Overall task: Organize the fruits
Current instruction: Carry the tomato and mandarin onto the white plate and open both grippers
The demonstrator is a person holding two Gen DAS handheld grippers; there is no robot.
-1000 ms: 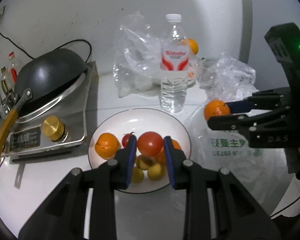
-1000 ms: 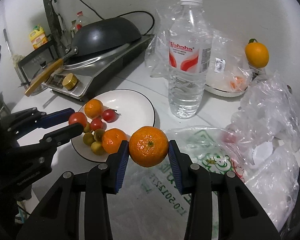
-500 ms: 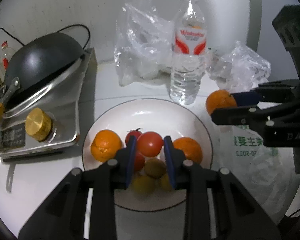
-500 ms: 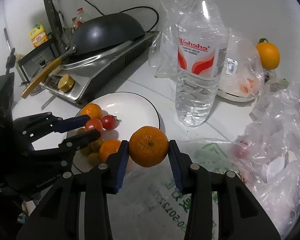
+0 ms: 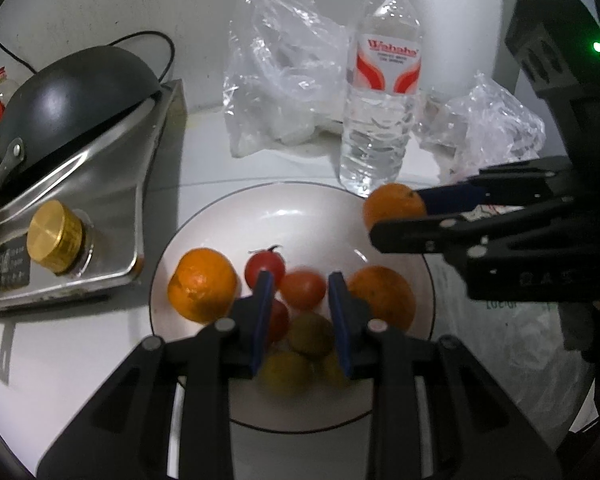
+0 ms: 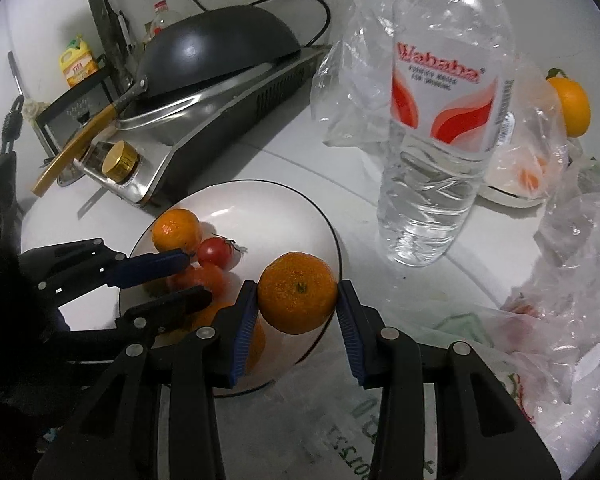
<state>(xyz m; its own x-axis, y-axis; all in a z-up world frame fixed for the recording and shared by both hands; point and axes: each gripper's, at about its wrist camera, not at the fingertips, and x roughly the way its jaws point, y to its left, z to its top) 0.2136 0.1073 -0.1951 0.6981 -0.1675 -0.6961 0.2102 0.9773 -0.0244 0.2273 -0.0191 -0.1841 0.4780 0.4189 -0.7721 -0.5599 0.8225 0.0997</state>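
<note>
A white plate (image 5: 284, 216) holds two mandarins (image 5: 202, 290), a cherry tomato (image 5: 265, 266) and several small yellow-green fruits (image 5: 312, 332). My left gripper (image 5: 300, 292) hangs low over that pile, shut on a red tomato (image 5: 302, 288). From the right wrist view the left gripper (image 6: 188, 276) reaches in from the left over the plate (image 6: 268, 208). My right gripper (image 6: 298, 300) is shut on a mandarin (image 6: 298, 298) and hovers above the plate's right rim. In the left wrist view the right gripper (image 5: 396, 216) and its mandarin (image 5: 394, 204) come in from the right.
A water bottle (image 6: 436, 140) stands just behind the plate on the right. A stove with a dark wok (image 5: 72, 92) sits to the left. Crumpled clear bags (image 5: 284, 80) lie behind, a printed bag (image 6: 380, 420) lies under my right gripper, and another orange (image 6: 572, 108) sits far right.
Both grippers have come closer to the plate and lower. The left one now holds the tomato just above the pile; the right one has carried its mandarin leftwards over the rim.
</note>
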